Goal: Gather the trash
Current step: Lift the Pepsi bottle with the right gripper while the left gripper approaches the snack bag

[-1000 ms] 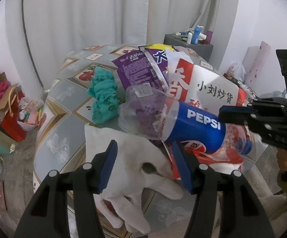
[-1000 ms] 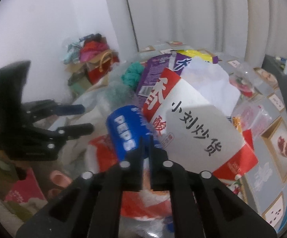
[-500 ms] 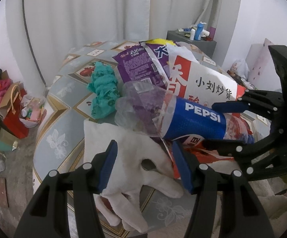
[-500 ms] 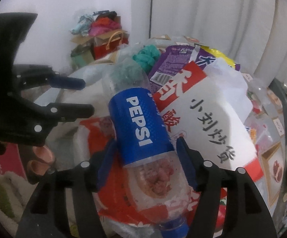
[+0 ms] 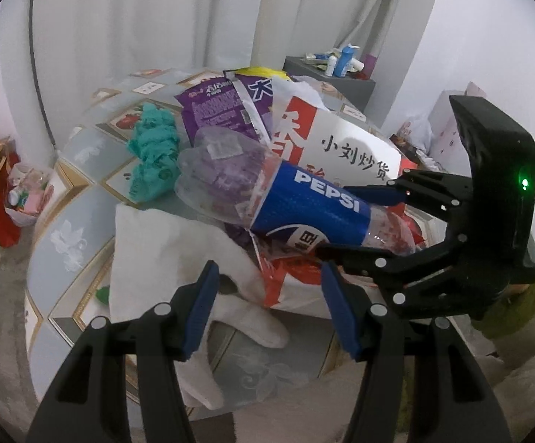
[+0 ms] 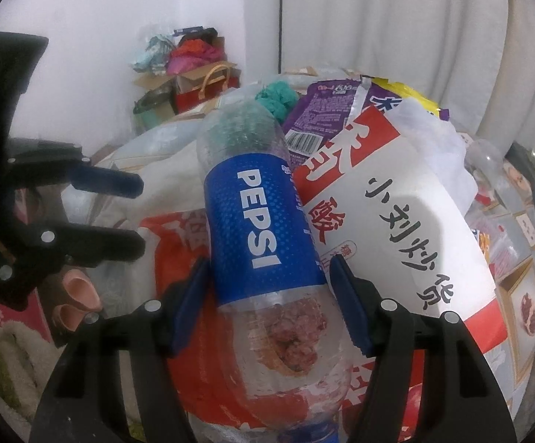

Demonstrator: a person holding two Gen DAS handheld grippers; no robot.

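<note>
Blue-labelled plastic bottle [image 6: 263, 229] is lying on its side atop snack bags [image 6: 396, 214] near the table [image 5: 82, 203] edge. Right gripper [image 6: 267, 302] is straddling it, jaws spread, pads not pressing. Left gripper [image 5: 267, 310] is hovering open over a white glove [image 5: 164, 254].

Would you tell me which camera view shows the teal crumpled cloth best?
The left wrist view: the teal cloth lies unobstructed on the table. In the right wrist view only its top shows behind the Pepsi bottle.
</note>
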